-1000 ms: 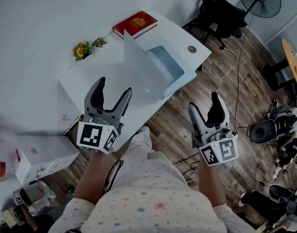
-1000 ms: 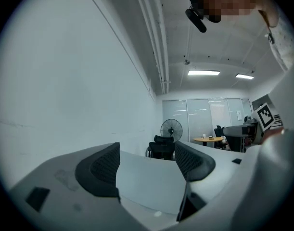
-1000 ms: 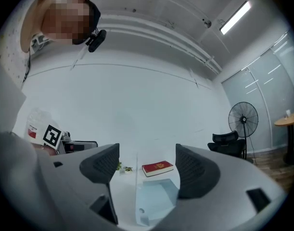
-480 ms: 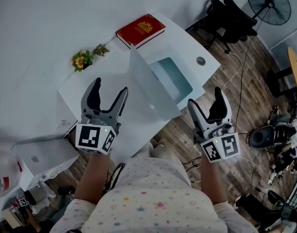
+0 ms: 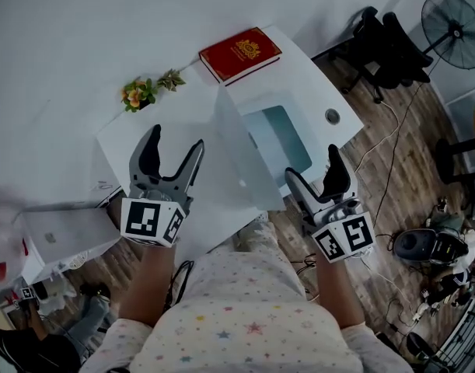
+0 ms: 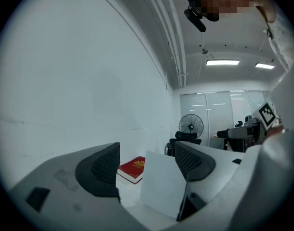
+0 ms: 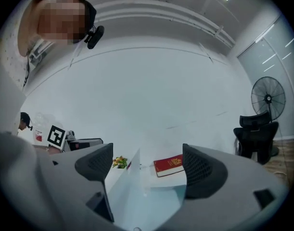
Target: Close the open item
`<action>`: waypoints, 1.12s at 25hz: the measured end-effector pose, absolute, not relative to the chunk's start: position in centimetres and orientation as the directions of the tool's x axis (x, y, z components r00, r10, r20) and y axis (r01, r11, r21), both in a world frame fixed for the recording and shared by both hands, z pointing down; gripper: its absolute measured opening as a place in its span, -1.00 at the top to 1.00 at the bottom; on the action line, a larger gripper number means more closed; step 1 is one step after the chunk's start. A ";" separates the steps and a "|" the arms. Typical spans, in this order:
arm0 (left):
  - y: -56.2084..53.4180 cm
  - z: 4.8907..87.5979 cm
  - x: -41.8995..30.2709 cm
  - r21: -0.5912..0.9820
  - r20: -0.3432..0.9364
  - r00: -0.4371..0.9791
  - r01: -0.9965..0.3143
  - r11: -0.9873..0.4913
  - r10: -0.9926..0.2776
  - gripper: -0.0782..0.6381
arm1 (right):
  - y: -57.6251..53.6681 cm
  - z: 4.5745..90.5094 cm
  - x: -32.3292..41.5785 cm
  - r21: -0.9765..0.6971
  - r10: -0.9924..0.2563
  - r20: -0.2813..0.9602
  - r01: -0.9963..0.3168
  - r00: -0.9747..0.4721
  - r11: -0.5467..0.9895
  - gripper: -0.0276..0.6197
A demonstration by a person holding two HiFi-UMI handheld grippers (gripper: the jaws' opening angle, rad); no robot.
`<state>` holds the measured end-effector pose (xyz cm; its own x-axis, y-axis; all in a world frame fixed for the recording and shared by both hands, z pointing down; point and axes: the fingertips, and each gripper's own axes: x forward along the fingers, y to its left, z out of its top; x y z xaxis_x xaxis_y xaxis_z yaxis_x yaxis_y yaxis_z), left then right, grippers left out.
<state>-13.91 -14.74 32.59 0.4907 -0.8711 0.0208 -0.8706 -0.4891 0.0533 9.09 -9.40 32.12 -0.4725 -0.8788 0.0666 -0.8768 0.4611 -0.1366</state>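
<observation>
An open white laptop [image 5: 249,158] stands on the white desk [image 5: 120,142], its lid upright and its pale blue inner side [image 5: 277,137] facing right. My left gripper [image 5: 175,138] is open above the desk, left of the lid, holding nothing. My right gripper [image 5: 312,165] is open off the desk's near right edge, just right of the laptop. In the left gripper view the lid's back [image 6: 161,184] shows between the jaws of the left gripper [image 6: 147,165]. The right gripper view has the lid edge [image 7: 125,186] between the jaws of the right gripper [image 7: 147,170].
A red book [image 5: 240,54] lies at the desk's far end, with a small flower bunch [image 5: 140,93] to its left. A round cable hole [image 5: 332,116] is in the right corner. A white box [image 5: 58,235] sits lower left. An office chair [image 5: 389,45], a fan [image 5: 455,18] and cables stand on the floor.
My right gripper has moved left, closer to the laptop's open side. The left gripper has held about the same place. The laptop lid stands as before.
</observation>
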 end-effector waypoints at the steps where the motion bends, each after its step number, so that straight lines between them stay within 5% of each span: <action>1: -15.0 32.5 -13.7 0.051 0.020 0.484 -0.875 -0.482 -0.875 -0.14 | -9.7 32.3 8.9 -0.140 -0.868 0.074 -0.867 -0.492 0.479 -0.43; 28: -16.3 33.8 -14.9 0.052 0.040 0.316 -0.948 -0.314 -0.948 -0.14 | -12.1 34.4 4.3 -0.279 -0.661 0.129 -0.667 -0.739 0.691 -0.31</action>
